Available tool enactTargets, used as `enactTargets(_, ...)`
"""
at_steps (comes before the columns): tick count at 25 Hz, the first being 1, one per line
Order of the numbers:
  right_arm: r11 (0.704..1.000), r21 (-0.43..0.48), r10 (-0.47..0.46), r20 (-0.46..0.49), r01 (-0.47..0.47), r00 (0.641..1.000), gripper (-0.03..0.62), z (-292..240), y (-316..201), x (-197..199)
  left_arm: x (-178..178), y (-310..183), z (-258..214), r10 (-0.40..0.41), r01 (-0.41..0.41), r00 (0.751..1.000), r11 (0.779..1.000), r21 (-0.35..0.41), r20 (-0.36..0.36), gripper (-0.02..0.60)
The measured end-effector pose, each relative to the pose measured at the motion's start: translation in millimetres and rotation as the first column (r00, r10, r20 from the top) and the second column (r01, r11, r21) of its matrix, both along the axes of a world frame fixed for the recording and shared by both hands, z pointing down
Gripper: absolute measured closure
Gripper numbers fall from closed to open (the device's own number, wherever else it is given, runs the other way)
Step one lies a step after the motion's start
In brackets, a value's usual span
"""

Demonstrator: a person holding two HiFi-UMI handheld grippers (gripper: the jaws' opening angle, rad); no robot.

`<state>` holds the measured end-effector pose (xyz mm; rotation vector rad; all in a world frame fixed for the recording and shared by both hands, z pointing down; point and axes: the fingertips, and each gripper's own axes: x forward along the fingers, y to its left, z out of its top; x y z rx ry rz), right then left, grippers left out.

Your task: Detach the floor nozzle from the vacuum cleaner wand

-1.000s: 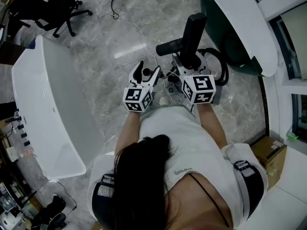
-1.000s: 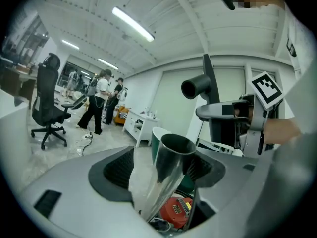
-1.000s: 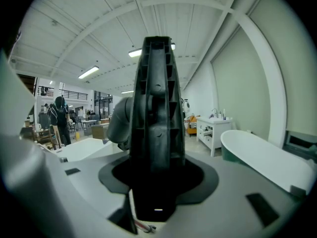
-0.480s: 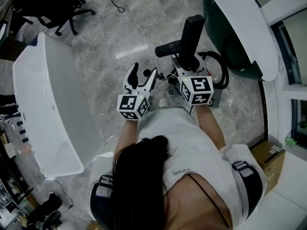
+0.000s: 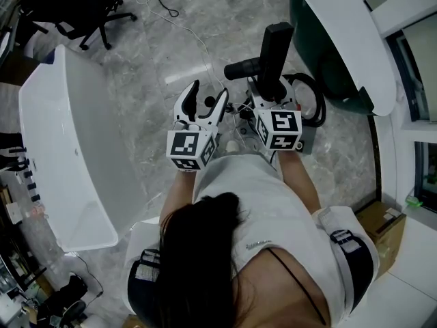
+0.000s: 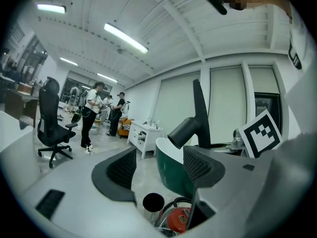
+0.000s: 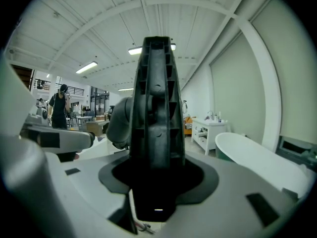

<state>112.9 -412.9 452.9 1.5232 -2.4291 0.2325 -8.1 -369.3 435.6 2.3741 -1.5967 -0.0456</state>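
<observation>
Your right gripper (image 5: 263, 100) clamped on the black floor nozzle (image 5: 274, 46) — nozzle upright between its jaws, your left gripper (image 5: 208, 96) alongside — jaws apart, empty, red vacuum body (image 6: 178, 221) below.

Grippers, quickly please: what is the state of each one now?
Left gripper: open, holding nothing.
Right gripper: closed on the black ribbed plastic floor nozzle.

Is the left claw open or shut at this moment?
Open. In the left gripper view the left claw shows its two jaws standing well apart, and nothing is held between them.
</observation>
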Motion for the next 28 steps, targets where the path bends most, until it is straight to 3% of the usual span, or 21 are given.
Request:
enactTargets(11, 0.999, 0.005, 0.035, -0.018, -0.035, 0.999, 0.375, 2, 12, 7, 4, 5, -22, -0.048, 0.048, 0.999, 0.998, 0.047, 0.004, 0.286)
enactTargets(15, 0.999, 0.003, 0.047, -0.009, -0.047, 0.999, 0.375, 1, 14, 8, -2, 5, -24, -0.096, 0.095, 0.995, 0.994, 0.057, 0.016, 0.415)
enactTargets(28, 0.998, 0.001, 0.057, -0.01, -0.057, 0.998, 0.374, 1, 22, 6, -5, 2, -12, -0.142, 0.141, 0.988, 0.99, 0.008, 0.067, 0.551)
